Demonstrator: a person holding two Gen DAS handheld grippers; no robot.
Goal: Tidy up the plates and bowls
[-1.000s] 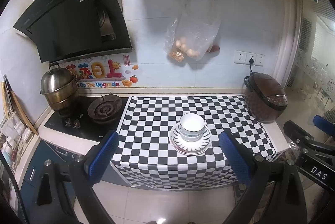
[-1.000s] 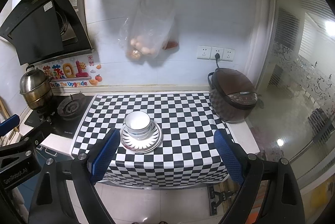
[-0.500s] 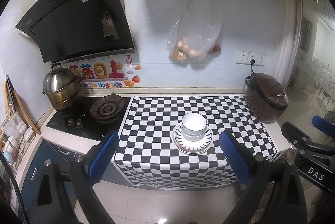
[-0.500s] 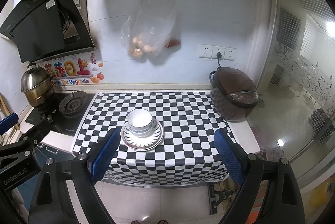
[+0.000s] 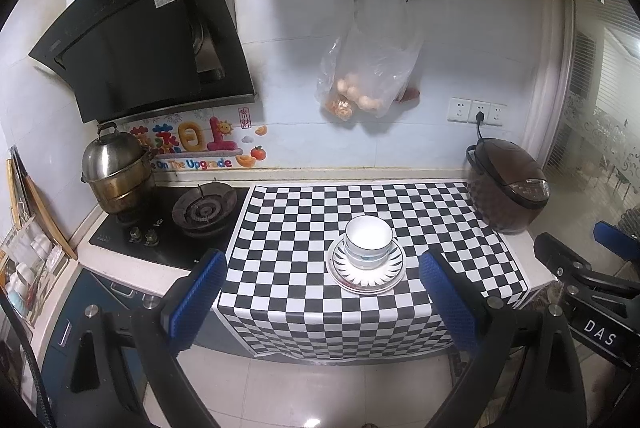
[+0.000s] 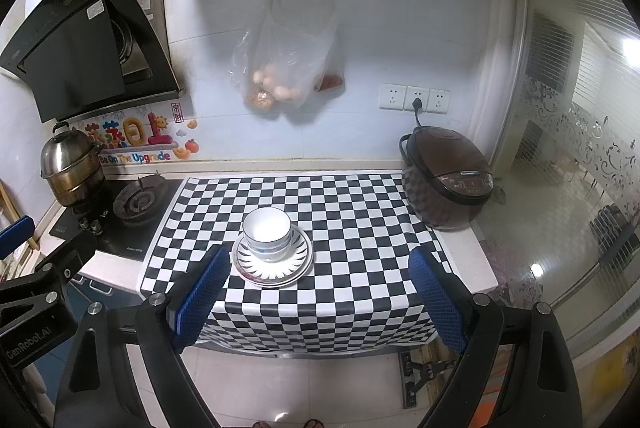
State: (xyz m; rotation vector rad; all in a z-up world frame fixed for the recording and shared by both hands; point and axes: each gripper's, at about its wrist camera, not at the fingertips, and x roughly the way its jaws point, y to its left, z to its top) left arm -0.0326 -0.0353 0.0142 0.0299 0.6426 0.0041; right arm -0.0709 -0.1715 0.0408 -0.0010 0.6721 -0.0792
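Left wrist view is showing the checkered cloth (image 5: pixel 304 224) hanging over the counter edge, its front hem cut off by the left gripper (image 5: pixel 320 292), whose jaws are standing wide and empty. The right gripper (image 6: pixel 318 292) is also gaping wide, holding nothing. Bowls (image 6: pixel 267 233) are sitting nested on stacked plates (image 6: pixel 298 260) mid-cloth; how many is hard to tell.

You had the stacked bowls (image 5: pixel 368 236) on the plates (image 5: pixel 366 274) mid-cloth (image 5: pixel 296 228), the rice cooker (image 5: pixel 506 188) at two o'clock, the burner (image 5: pixel 204 210) and pot (image 5: pixel 116 174) at ten.
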